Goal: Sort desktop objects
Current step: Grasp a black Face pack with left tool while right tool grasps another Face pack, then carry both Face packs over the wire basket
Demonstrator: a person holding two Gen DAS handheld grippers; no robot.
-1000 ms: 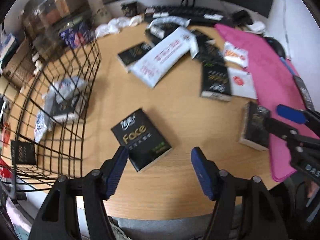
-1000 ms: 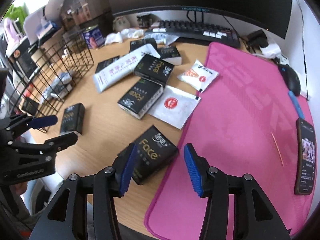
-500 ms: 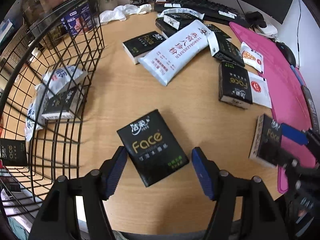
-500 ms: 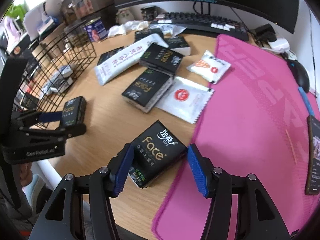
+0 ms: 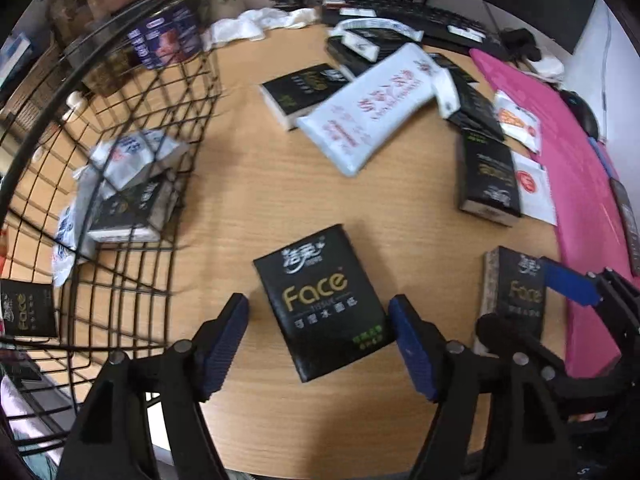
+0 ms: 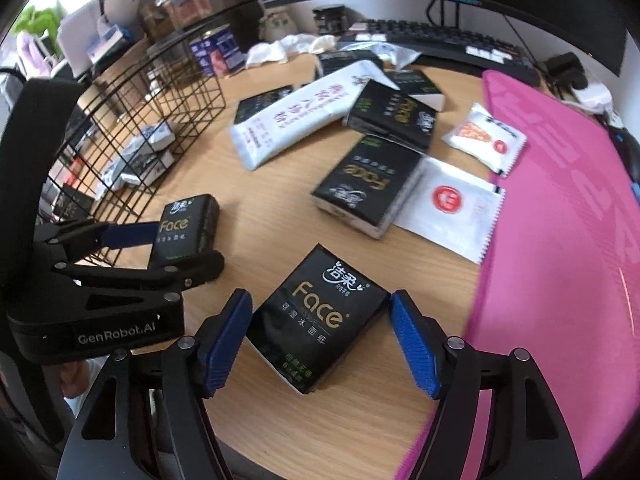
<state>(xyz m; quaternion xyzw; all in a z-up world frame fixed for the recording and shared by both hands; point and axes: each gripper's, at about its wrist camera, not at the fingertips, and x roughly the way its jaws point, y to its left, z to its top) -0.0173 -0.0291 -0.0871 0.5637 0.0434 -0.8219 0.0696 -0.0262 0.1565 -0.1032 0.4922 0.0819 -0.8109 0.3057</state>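
Black "Face" tissue packs lie scattered on the wooden desk. My left gripper (image 5: 320,336) is open, its blue pads either side of one black pack (image 5: 324,300), which lies flat on the desk. My right gripper (image 6: 320,340) is open around a second black pack (image 6: 316,320) next to the pink mat's edge. That pack also shows in the left wrist view (image 5: 516,284), with the right gripper (image 5: 560,300) around it. The left gripper (image 6: 152,248) and its pack (image 6: 186,224) show in the right wrist view.
A black wire basket (image 5: 120,128) at the left holds white and black tissue packs. A long white tissue pack (image 5: 372,108), more black packs (image 6: 368,184) and white sachets (image 6: 452,208) lie mid-desk. A pink mat (image 6: 568,220) covers the right. A keyboard (image 6: 440,40) and monitor stand behind.
Both grippers have moved forward and lower, so each black pack now lies between its gripper's open pads. The packs themselves have not shifted on the desk.
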